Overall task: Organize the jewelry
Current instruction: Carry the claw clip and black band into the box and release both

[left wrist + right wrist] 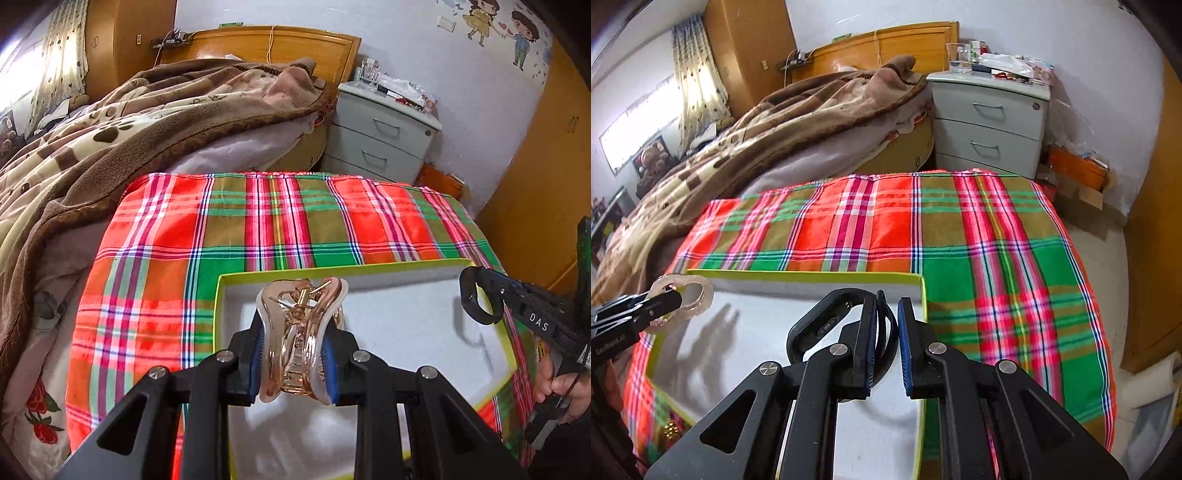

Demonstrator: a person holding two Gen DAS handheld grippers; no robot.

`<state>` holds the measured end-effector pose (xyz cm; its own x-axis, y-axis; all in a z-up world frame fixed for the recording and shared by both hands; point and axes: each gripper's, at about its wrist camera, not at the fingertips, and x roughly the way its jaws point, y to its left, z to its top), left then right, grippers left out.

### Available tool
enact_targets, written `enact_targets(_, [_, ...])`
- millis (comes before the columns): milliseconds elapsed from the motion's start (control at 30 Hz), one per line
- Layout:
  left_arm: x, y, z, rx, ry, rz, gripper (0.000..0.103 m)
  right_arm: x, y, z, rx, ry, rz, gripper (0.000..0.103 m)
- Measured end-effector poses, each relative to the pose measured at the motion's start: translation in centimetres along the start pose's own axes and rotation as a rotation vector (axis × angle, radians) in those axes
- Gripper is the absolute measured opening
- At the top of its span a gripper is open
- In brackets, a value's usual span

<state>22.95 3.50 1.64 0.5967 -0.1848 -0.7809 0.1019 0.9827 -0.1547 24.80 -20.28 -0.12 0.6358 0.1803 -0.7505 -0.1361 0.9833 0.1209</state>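
Observation:
My left gripper is shut on a rose-gold hair claw clip and holds it above the white-lined box with a yellow-green rim. The clip also shows in the right wrist view at the left, over the box. My right gripper holds a black wristband that hangs against its left pad; a narrow gap shows to the right pad. In the left wrist view the band hangs from the right gripper over the box's right side.
The box lies on a red, green and orange plaid cloth over a table. A bed with a brown blanket is behind on the left. A grey nightstand stands at the back. A wooden wardrobe is on the right.

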Motion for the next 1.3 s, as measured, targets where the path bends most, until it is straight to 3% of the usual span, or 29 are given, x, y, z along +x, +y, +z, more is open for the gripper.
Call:
enact_targets(667, [2.7,-0.4,-0.6,0.023,0.039,0.032,0.03,2.9,1.6,-0.2,-0.124,0.04,-0.092,0.012])
enact_targets(1067, [2.8,0.2,-0.8,0.002,0.053,0.065,0.04,3.1,1.5,0.0,-0.123,0.05,-0.106,0.012])
enact_targets(1300, [2.7,0.2,-0.9,-0.007,0.064,0.053,0.047,2.6,1.5,0.0,-0.108,0.036,-0.091,0.024])
